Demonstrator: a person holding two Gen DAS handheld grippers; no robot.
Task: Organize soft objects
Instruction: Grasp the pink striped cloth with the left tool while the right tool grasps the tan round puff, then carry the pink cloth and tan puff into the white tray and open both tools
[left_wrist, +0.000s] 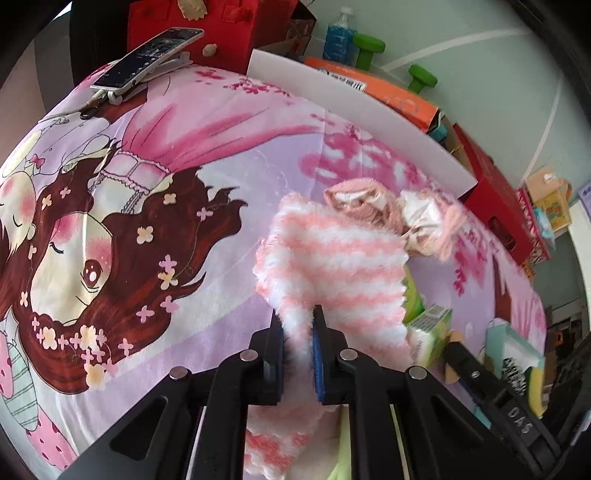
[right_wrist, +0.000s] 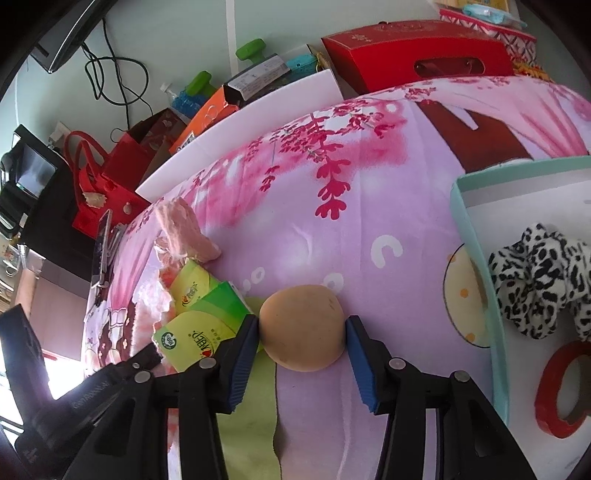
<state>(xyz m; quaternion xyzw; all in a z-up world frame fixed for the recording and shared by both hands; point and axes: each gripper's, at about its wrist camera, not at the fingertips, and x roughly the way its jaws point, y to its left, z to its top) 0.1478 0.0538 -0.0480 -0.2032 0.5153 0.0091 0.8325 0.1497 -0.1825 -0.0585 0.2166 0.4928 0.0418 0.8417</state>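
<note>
My left tongs (left_wrist: 298, 334) are closed on a fold of the fluffy pink-and-white striped sock (left_wrist: 332, 266); the blue pads pinch the fabric between them. From the tongs the sock rises toward twelve and one o'clock, and more of it hangs below the pads. Beyond it, at one o'clock, lies a bundle of pink knitted socks (left_wrist: 373, 206) on the cartoon-printed bed sheet (left_wrist: 147, 229). At four o'clock I see a green tissue pack (left_wrist: 430, 321), and near it the other tongs.

My right tongs (right_wrist: 302, 334) grip a round tan sponge ball (right_wrist: 302, 328): both pads touch its sides, left and right. It sits low against the sheet; I cannot tell if it is lifted. At nine and ten o'clock, just beside the left pad, lie the green tissue packs (right_wrist: 199, 310), and a light green cloth (right_wrist: 255, 417) is under the tongs. At three o'clock stands a mint-rimmed white box (right_wrist: 476, 258), and inside it are a black-and-white spotted plush piece (right_wrist: 539, 280) and a red tape roll (right_wrist: 565, 391).

I judge that both hands are at the grasping step: each soft thing is taken but not yet sorted. The next move probably calls for lifting the ball clear, carrying it toward three o'clock over the box rim, and opening there. The sock is limp and long, so it needs a high lift or it will drag.
</note>
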